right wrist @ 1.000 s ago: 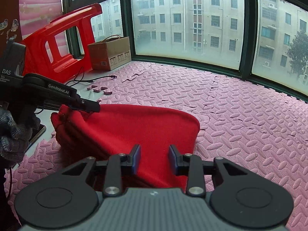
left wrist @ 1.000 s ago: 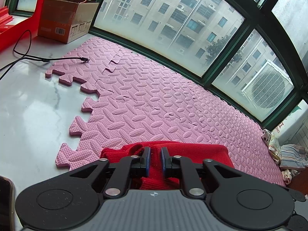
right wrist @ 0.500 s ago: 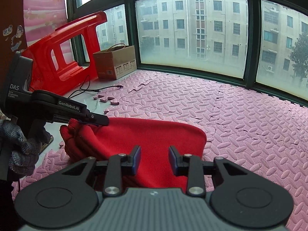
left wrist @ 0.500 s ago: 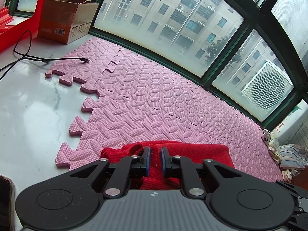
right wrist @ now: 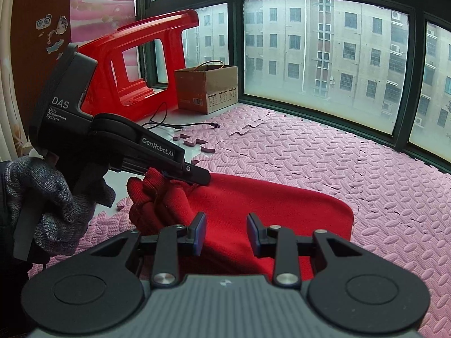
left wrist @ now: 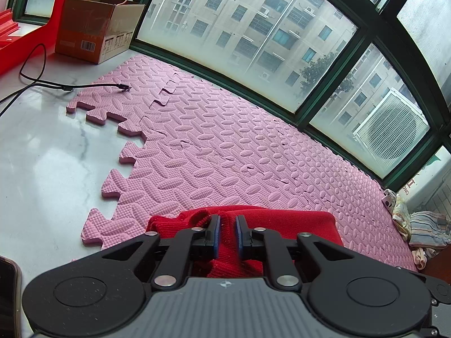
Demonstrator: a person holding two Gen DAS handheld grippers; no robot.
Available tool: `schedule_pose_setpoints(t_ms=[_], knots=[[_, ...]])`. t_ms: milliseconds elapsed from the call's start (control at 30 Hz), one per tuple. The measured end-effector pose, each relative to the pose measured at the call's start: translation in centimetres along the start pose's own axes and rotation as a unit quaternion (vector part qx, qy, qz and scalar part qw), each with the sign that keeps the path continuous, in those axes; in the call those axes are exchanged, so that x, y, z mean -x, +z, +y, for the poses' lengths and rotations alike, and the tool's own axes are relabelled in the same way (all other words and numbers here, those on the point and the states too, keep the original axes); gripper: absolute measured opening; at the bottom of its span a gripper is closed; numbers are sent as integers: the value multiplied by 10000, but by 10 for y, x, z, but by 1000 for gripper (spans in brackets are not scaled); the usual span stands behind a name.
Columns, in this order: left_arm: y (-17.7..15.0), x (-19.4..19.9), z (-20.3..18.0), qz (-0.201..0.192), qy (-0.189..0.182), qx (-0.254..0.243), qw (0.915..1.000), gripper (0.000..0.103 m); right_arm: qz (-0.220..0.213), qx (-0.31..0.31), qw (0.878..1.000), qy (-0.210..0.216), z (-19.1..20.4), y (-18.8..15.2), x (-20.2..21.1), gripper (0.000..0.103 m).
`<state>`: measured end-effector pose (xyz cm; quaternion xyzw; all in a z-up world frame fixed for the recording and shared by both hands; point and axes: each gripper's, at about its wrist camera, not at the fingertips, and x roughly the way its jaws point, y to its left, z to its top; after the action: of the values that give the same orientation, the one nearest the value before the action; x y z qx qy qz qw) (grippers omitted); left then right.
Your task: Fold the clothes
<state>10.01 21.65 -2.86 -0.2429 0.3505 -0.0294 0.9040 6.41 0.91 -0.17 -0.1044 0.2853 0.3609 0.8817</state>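
Red sweater lies folded on the pink mat – left gripper pinches its bunched edge, likely anchoring the fold – right gripper hovers over it, fingers spread, holding nothing.

Phone cut off at edge

**Textures all over the place here**

Chunky red knit garment, soft and ribbed. Pink foam mat, embossed and matt. Glossy red plastic chair. Plain brown cardboard box. Polished marble-look sill. Matt black plastic on right gripper, shiny metal pins. Speckled knit glove.
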Motion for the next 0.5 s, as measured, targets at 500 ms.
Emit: schedule_pose_setpoints(t_ms=[500], knots=[[0,0,-1,-1,4,5,10000,14,-7,370,9993,30,16,-3,-3,32]])
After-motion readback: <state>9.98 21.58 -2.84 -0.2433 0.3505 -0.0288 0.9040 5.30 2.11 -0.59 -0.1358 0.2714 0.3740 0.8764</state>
